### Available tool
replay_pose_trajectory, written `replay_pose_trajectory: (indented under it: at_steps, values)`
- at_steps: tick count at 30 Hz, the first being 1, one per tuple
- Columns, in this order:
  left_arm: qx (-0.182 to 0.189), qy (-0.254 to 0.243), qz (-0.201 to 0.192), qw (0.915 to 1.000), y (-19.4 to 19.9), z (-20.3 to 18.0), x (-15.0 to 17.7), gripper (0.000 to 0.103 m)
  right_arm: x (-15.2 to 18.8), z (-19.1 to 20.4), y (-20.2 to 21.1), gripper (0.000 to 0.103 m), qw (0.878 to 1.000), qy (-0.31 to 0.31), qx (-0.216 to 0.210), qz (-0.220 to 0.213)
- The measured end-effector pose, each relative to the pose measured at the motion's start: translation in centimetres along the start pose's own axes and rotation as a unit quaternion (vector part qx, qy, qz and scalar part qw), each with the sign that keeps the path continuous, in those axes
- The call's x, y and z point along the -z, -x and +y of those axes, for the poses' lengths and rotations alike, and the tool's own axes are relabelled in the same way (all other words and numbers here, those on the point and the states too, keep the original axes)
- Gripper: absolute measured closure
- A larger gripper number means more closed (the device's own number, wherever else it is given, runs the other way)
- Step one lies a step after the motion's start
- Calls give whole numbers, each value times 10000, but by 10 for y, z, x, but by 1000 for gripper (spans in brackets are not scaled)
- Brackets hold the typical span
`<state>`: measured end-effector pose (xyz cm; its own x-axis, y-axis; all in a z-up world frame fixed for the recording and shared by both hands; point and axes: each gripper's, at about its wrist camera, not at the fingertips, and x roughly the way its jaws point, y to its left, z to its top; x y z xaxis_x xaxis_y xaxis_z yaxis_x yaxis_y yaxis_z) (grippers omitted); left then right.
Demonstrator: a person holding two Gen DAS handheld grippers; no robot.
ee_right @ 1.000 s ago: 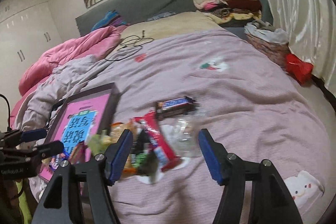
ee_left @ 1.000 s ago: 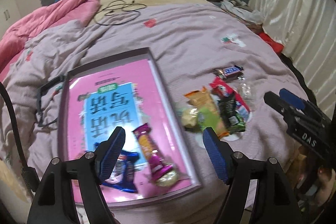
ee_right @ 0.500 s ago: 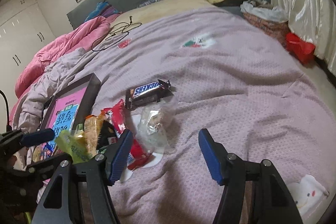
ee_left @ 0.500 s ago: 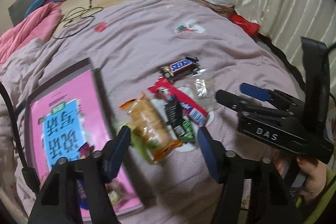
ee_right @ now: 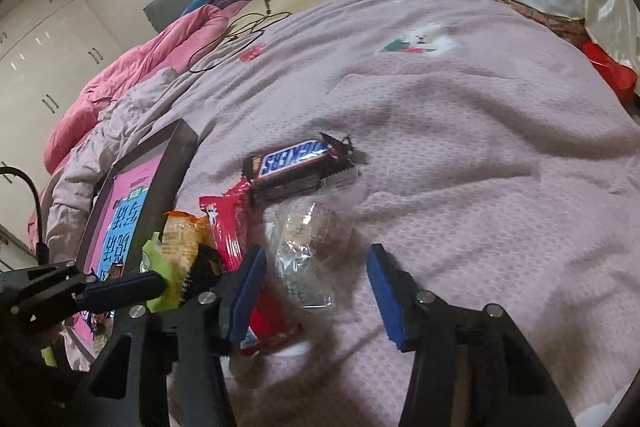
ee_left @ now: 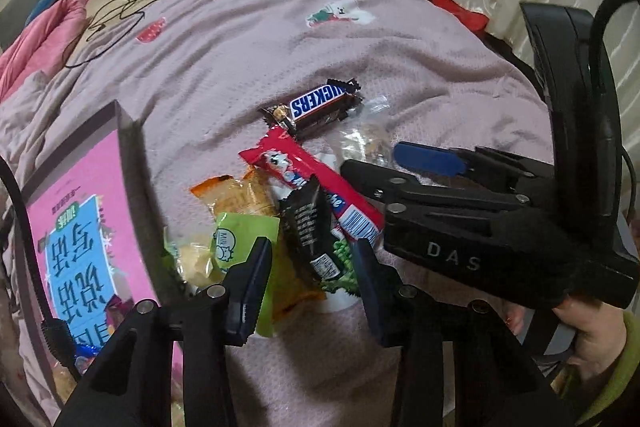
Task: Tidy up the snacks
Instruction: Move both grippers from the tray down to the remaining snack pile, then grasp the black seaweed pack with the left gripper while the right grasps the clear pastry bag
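Both the left gripper (ee_left: pixel 312 263) and right gripper (ee_right: pixel 316 275) hover with fingers spread and empty over the snack pile (ee_left: pixel 296 203) on the bed (ee_right: pixel 460 131), beside the pink-lined tray (ee_left: pixel 132 163), apparently choosing wrappers.

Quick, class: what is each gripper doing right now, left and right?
Left gripper: open, holding nothing, above the black snack packet.
Right gripper: open, holding nothing, above the clear snack bag.
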<state>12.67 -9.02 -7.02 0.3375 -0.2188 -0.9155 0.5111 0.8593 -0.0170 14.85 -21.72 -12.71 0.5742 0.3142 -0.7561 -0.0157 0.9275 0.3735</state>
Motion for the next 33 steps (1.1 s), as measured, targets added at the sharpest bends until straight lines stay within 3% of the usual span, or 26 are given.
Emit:
replay_pose_trajectory:
  at_steps: [2, 9, 14, 21, 24, 33]
  values:
    - [27, -4, 26, 10000, -3, 0, 0, 59, -2, 1, -6, 57, 10000, 8, -72, 59]
    - [135, -10, 147, 9998, -15, -5, -4, 59, -4, -2, -8, 60, 9998, 28, -172, -51]
    - [120, 102, 178, 9997, -22, -3, -13, 68, -6, -15, 10, 60, 9991, -172, -92, -381]
    - [82, 171, 297, 9994, -35, -3, -16, 69, -5, -24, 28, 60, 9974, -301, -147, -642]
    - [43, 170, 256, 9995, -33, -4, -15, 73, -4, -24, 36, 60, 9967, -304, -157, -737]
    - [392, 265, -65, 9989, 0, -2, -14, 78, 0, -19, 59, 60, 9937, -220, -217, -1078]
